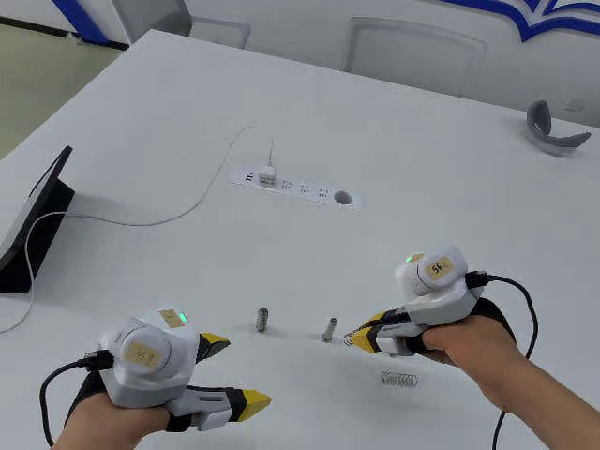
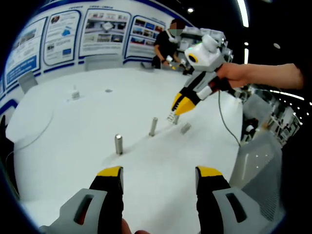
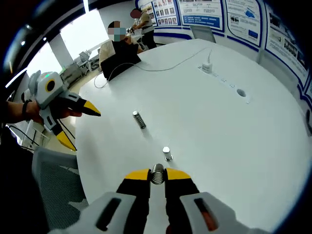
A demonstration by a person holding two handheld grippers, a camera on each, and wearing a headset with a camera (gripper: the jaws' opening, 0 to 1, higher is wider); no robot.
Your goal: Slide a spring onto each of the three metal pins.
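Observation:
Two metal pins stand on the white table [image 1: 169, 131]. The left pin [image 1: 262, 319] [image 3: 139, 119] [image 2: 118, 144] wears a spring. The right pin [image 1: 329, 329] [image 3: 167, 153] [image 2: 153, 126] is bare. My right gripper [image 1: 354, 339] [image 3: 157, 176] is shut on a small spring [image 3: 157, 173] [image 1: 348, 338], whose end is just short of the bare pin. It also comes into the left gripper view as the right gripper [image 2: 175, 108]. A loose spring [image 1: 399, 379] [image 2: 185, 128] lies on the table below the right gripper. My left gripper [image 1: 234, 373] [image 2: 158, 178] hangs open and holds nothing, near the front edge, left of the pins.
A white power strip [image 1: 300, 187] with a plugged charger and cable lies mid-table. A dark tablet stand [image 1: 37, 216] sits at the left edge, a grey curved object [image 1: 553, 131] at the far right. Chairs line the far edge. People stand in the background [image 3: 119, 44].

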